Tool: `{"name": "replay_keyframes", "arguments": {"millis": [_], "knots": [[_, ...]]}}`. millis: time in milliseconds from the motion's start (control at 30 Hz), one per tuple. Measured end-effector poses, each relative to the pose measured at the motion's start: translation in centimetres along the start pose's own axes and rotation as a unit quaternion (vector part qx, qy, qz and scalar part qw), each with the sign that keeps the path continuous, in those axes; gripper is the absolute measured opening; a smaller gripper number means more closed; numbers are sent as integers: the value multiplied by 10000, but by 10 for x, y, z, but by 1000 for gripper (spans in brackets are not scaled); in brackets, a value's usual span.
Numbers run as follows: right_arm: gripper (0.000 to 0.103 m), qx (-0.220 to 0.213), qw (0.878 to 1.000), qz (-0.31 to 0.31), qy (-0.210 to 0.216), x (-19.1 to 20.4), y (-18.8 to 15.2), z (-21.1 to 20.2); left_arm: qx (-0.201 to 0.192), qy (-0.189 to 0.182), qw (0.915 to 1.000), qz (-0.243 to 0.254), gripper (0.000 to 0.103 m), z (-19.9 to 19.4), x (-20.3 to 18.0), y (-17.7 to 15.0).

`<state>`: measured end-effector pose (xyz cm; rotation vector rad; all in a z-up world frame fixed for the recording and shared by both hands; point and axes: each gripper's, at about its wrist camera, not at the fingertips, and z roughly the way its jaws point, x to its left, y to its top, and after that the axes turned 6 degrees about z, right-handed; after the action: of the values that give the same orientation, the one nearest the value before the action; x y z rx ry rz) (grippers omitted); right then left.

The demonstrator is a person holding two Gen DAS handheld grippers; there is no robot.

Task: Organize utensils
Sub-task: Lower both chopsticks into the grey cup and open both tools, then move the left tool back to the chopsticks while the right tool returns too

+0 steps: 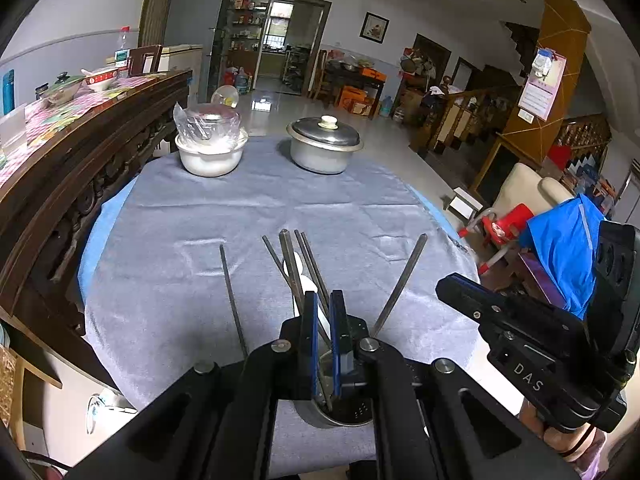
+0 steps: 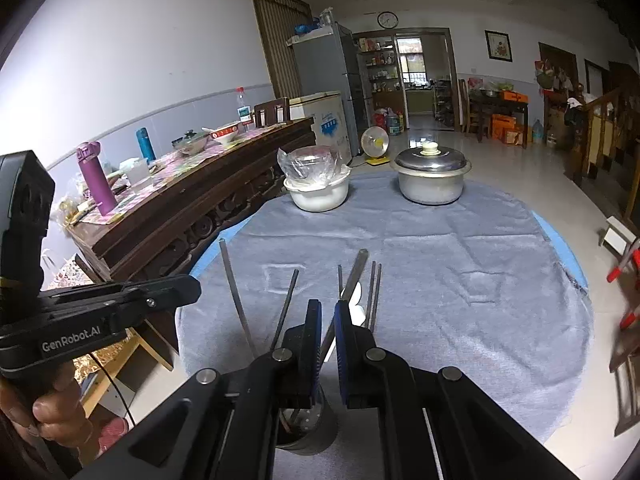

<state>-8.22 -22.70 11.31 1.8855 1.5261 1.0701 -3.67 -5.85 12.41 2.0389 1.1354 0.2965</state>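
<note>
We see about six dark metal chopsticks [image 1: 298, 264] plus one white spoon [image 1: 308, 286], upright in a perforated steel holder [image 1: 340, 412] at the tabletop [image 1: 248, 216] near edge. Left claw [image 1: 324, 340] clamps one chopstick; right claw [image 2: 328, 344] narrow, contents unclear. Two pots behind.

Holder [image 1: 340, 416] base behind tool linkage
</note>
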Motion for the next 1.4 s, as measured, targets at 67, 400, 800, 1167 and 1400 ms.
{"name": "replay_keyframes", "arguments": {"millis": [67,400,800,1167,1400], "knots": [[8,-30,10000,-42,-59,1,0,-1,5,20,10000,-12,5,-1,0,0],[8,-219,9969,-387,-656,10,-1,-10,53,100,9999,-73,5,-2,2,0],[9,-400,9927,-514,-1015,10,0,-22,52,232,9996,-135,5,-8,7,-2],[10,-417,9928,-369,-1062,-2,2,-26,40,537,9983,-219,5,-10,26,0],[10,-67,9955,353,-880,-47,6,-4,418,1032,9927,-464,23,22,72,-3]]}}
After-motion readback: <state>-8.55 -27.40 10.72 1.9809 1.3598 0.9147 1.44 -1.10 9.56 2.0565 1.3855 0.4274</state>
